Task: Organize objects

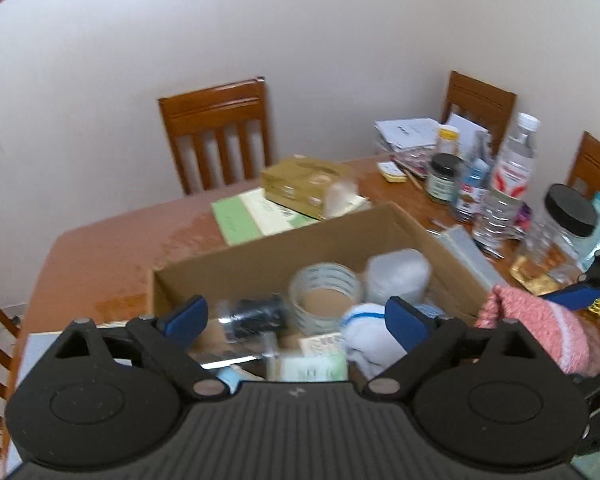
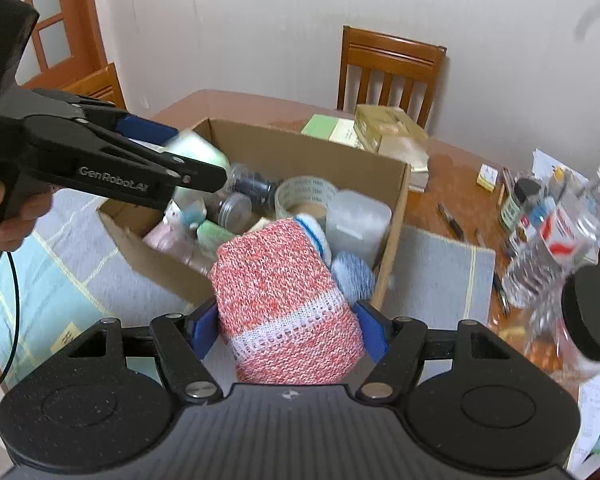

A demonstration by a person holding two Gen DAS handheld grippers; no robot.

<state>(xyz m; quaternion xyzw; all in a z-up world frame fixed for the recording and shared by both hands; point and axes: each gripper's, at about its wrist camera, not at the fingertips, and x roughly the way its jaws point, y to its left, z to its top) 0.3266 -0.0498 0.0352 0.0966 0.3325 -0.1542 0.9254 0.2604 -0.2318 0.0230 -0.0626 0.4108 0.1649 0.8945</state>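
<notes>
Pink-and-white knitted fabric piece (image 2: 288, 312) sits clamped between the blue pads of the right tongs (image 2: 288, 330), pads pressing both sides at its white band; the rest of it sticks out forward, above the near edge of the open brown cardboard box (image 2: 300, 152). From the left wrist camera the same knit shows at the right, beside the box's right wall, with a blue finger of the right tongs on it. Left tongs (image 1: 300, 316) stand wide apart with nothing between the pads, poised over the box interior. Right wrist camera shows them coming in from the left, a person's hand (image 2: 8, 216) on the grip, tips above the box's left part. Inside the box: roll of clear tape (image 1: 326, 296), dark cylindrical jar lying on its side (image 1: 256, 316), frosted translucent plastic container (image 1: 398, 276), white cloth with blue stripe (image 1: 370, 336), plus small blurred items I can't identify. Box rests on the reddish-brown wooden surface (image 1: 100, 256). Behind it a gold tissue box (image 1: 300, 184) on green-and-cream papers (image 1: 256, 216). To the right: clear plastic water bottle with red-and-white label (image 1: 508, 184), clear jar with black lid (image 1: 564, 224), smaller jars and a stack of papers. Wooden chairs (image 1: 220, 132) around the surface.
</notes>
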